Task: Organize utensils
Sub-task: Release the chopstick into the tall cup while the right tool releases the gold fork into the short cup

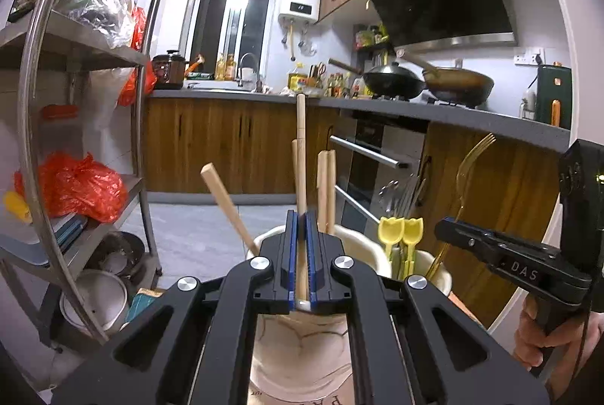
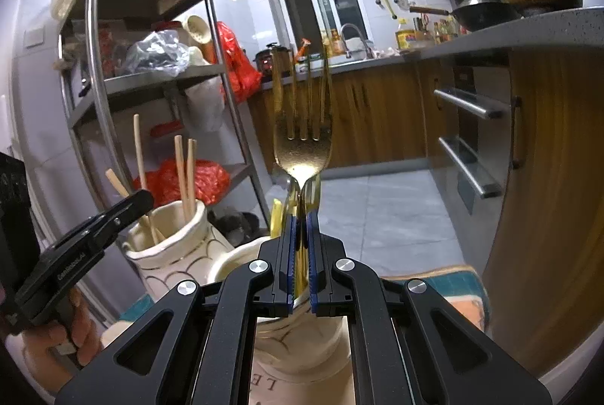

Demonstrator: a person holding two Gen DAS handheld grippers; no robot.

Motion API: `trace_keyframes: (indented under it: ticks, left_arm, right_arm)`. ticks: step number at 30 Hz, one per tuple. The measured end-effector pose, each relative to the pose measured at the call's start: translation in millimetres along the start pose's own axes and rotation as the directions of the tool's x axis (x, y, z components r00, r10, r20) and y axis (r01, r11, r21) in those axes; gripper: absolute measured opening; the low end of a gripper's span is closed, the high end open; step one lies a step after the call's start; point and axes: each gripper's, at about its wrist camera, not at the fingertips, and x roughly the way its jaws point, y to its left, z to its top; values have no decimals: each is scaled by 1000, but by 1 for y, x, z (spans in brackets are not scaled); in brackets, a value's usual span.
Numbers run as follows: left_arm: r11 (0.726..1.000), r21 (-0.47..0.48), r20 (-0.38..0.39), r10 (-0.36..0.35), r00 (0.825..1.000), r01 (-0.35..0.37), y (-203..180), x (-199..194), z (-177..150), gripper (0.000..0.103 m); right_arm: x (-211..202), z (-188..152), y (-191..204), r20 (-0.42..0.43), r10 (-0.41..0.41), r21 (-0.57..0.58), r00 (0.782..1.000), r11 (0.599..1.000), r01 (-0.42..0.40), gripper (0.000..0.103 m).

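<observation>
My left gripper point(image 1: 301, 216) is shut on a wooden chopstick point(image 1: 301, 148) that stands upright over a cream ceramic holder point(image 1: 362, 242). Several other chopsticks point(image 1: 326, 189) stand in that holder. My right gripper point(image 2: 301, 216) is shut on a gold fork point(image 2: 302, 144), tines up, over a second cream holder point(image 2: 230, 265). In the left wrist view the fork point(image 1: 468, 170) rises from that second holder point(image 1: 439, 276), beside yellow-handled utensils point(image 1: 400, 231). In the right wrist view the chopstick holder point(image 2: 177, 246) stands at the left with the left gripper point(image 2: 139, 203) over it.
A metal shelf rack point(image 1: 79, 125) with red bags stands at the left. Wooden cabinets and an oven point(image 1: 373, 155) lie behind, under a grey counter point(image 1: 453, 114) with woks. The grey tiled floor point(image 2: 389, 208) lies below. More cutlery point(image 1: 400, 193) shows behind the holders.
</observation>
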Motion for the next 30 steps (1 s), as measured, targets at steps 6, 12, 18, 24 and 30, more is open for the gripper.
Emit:
trace_keyframes:
  ticks: [6, 12, 18, 24, 30]
  left_arm:
    - [1000, -12, -26, 1, 1000, -2, 4, 4, -2, 6]
    - [1000, 2, -8, -4, 1000, 4, 2, -3, -4, 26]
    - [1000, -1, 17, -22, 1000, 22, 2, -17, -7, 31]
    - [1000, 22, 45, 6, 999, -7, -1, -42, -16, 56]
    - [998, 40, 28, 47, 998, -48, 2, -63, -36, 76]
  right_arm:
    - [2, -2, -2, -6, -11, 12, 1000, 1000, 11, 7]
    - [3, -3, -3, -8, -17, 11, 1000, 1000, 17, 10]
    - [-3, -5, -4, -6, -5, 15, 1000, 1000, 5, 29]
    - [-24, -10, -1, 1, -1, 22, 1000, 1000, 1, 46]
    - [-47, -28, 7, -9, -6, -18, 1000, 1000, 6, 64]
